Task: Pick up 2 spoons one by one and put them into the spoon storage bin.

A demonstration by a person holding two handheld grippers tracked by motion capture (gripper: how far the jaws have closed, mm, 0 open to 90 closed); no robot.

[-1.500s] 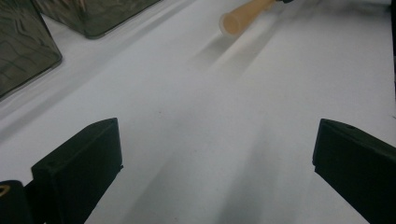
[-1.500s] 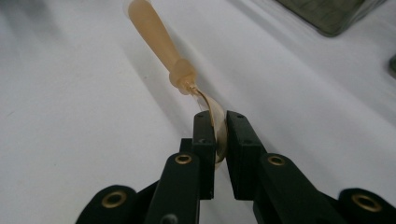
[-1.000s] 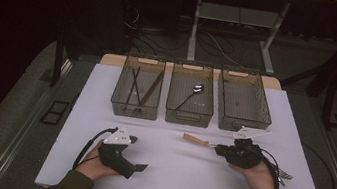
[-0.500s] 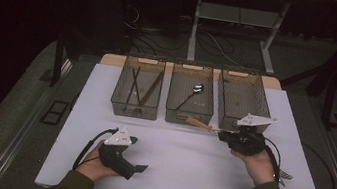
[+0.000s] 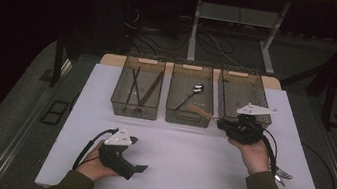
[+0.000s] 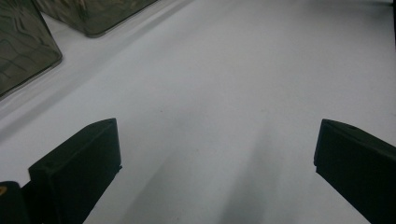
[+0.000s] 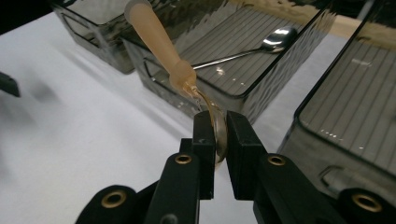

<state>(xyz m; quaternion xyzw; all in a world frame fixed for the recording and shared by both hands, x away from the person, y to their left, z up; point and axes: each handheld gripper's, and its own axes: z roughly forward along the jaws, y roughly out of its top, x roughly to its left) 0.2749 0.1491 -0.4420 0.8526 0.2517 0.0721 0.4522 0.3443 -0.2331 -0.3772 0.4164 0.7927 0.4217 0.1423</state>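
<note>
A spoon [image 7: 187,79] with a pale wooden handle is pinched by its metal bowl between the closed jaws of the right gripper [image 7: 217,135], held above the table [image 5: 196,164] just before the middle bin [image 5: 191,95] near the far edge. The left gripper [image 6: 215,158] rests near the front edge, jaws wide apart and empty. No readable writing shows on anything.
</note>
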